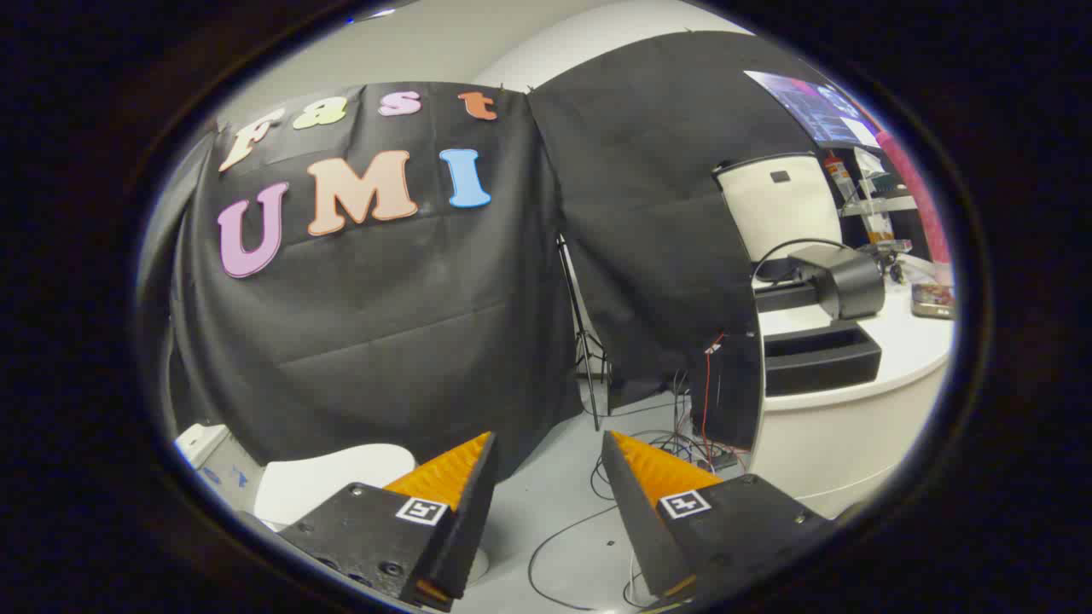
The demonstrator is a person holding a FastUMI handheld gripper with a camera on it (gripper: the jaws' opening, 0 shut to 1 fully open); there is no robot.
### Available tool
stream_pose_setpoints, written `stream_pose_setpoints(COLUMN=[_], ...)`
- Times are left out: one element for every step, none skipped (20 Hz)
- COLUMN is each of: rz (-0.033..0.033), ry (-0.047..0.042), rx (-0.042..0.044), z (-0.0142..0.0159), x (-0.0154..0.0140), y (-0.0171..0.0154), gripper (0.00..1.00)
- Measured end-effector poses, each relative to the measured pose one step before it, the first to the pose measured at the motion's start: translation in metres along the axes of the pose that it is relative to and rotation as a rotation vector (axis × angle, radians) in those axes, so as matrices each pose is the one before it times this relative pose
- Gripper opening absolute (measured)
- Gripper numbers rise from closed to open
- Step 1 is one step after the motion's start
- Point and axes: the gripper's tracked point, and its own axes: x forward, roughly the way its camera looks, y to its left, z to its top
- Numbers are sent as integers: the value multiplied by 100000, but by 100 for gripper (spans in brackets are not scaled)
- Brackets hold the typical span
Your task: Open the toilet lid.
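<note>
The gripper (546,443) is spread apart and holds nothing, with grey floor (554,503) and loose black cables (563,546) showing between its fingers. The smooth white toilet lid (328,486) lies low beside the left finger, partly hidden behind it, before the black cloth wall (384,341). Well apart on the right stands a white round tabletop (887,341) carrying a black box (819,354).

No readable text, brand or number is found, apart from the wall letters. A square coded marker is carried on each finger (424,510) of the gripper (546,448), whose fingers are spread apart and hold nothing.
</note>
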Motion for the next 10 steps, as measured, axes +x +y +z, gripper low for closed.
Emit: stream_pose_setpoints(rz=[-16,-201,-219,23,293,455,403,859,1926,2384], ry=[1384,1537,1093,928,968,848,541,360,1085,1142], rx=[1108,1097,837,824,879,990,932,1063,1533,1205], z=[-372,-290,-289,-195,-286,-201,-179,-118,-306,-228], x=[205,286,255,251,312,272,352,431,486,521], y=[-28,-7,-47,8,110,136,106,176,346,412], gripper=[76,76,76,76,76,76,76,76,76,75])
